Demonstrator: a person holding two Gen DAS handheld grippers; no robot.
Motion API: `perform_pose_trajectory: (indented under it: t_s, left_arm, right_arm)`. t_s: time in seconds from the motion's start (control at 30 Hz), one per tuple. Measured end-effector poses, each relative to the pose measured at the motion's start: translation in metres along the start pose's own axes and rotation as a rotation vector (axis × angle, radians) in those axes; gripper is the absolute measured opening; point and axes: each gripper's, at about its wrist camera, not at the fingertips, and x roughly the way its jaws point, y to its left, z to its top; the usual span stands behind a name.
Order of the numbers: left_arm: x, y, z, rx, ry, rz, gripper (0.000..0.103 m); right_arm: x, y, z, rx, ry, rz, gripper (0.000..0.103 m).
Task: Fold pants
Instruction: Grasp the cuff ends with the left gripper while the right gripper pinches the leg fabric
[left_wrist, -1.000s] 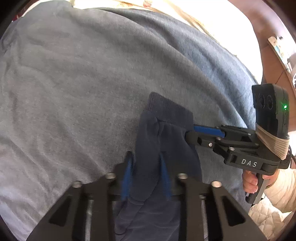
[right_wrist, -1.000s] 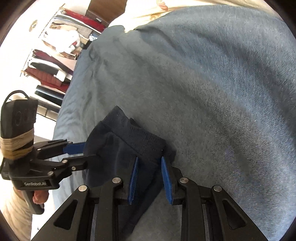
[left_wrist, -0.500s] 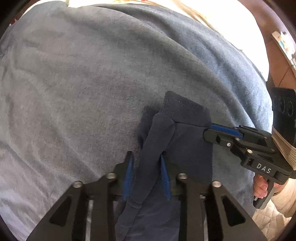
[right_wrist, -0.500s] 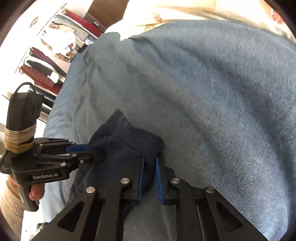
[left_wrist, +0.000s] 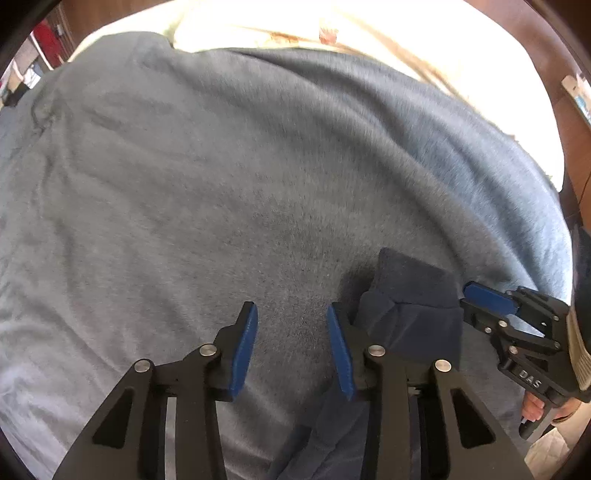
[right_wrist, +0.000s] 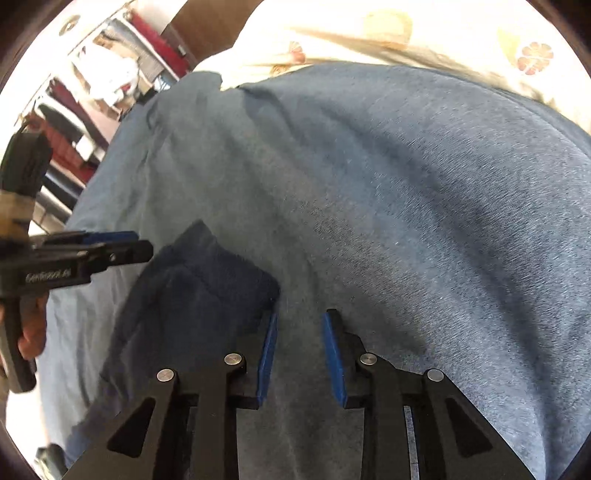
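Observation:
The dark navy pants (left_wrist: 410, 310) lie on a grey-blue blanket (left_wrist: 221, 184), with a ribbed cuff end pointing away from me. My left gripper (left_wrist: 291, 317) is open and empty, just left of the pants. In the right wrist view the pants (right_wrist: 195, 291) lie to the left of my right gripper (right_wrist: 299, 325), which is open and empty over the blanket (right_wrist: 406, 203). The right gripper also shows in the left wrist view (left_wrist: 480, 295), beside the cuff. The left gripper shows in the right wrist view (right_wrist: 125, 243).
A cream floral sheet (right_wrist: 388, 40) lies beyond the blanket's far edge. A rack of clothes and shelves (right_wrist: 92, 85) stands at the upper left in the right wrist view. Wooden furniture (left_wrist: 569, 110) is at the right in the left wrist view.
Both grippers held the pants' cuff end before; both have now opened and let go. The left gripper has moved left off the pants, the right gripper right off them.

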Motion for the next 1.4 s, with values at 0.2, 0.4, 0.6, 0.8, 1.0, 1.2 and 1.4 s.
perform_pose_trajectory:
  t_s: [0.2, 0.4, 0.6, 0.8, 1.0, 1.2, 1.4]
  left_arm:
    - [0.008, -0.008, 0.007, 0.011, 0.014, -0.118, 0.032]
    - [0.037, -0.005, 0.026, -0.003, 0.080, -0.150, 0.031]
    - [0.051, 0.002, 0.023, -0.022, 0.097, -0.201, 0.027]
    - [0.068, 0.011, 0.024, -0.061, 0.116, -0.250, 0.022]
    - [0.084, 0.017, 0.016, -0.113, 0.106, -0.288, 0.014]
    - [0.059, 0.008, 0.012, -0.060, 0.030, -0.257, 0.012]
    - [0.028, -0.004, 0.011, 0.006, -0.066, -0.283, 0.012]
  right_arm:
    - [0.003, 0.005, -0.001, -0.050, 0.005, 0.033, 0.027]
    - [0.006, 0.005, 0.005, -0.024, 0.006, 0.157, 0.027]
    - [0.013, 0.015, 0.009, -0.053, 0.016, 0.163, 0.027]
    - [0.038, 0.010, 0.016, 0.024, 0.064, 0.234, 0.027]
    - [0.055, -0.006, 0.015, 0.158, 0.112, 0.287, 0.027]
    - [0.059, 0.002, 0.019, 0.162, 0.094, 0.266, 0.008]
    - [0.017, 0.001, 0.017, 0.148, -0.003, 0.218, 0.005]
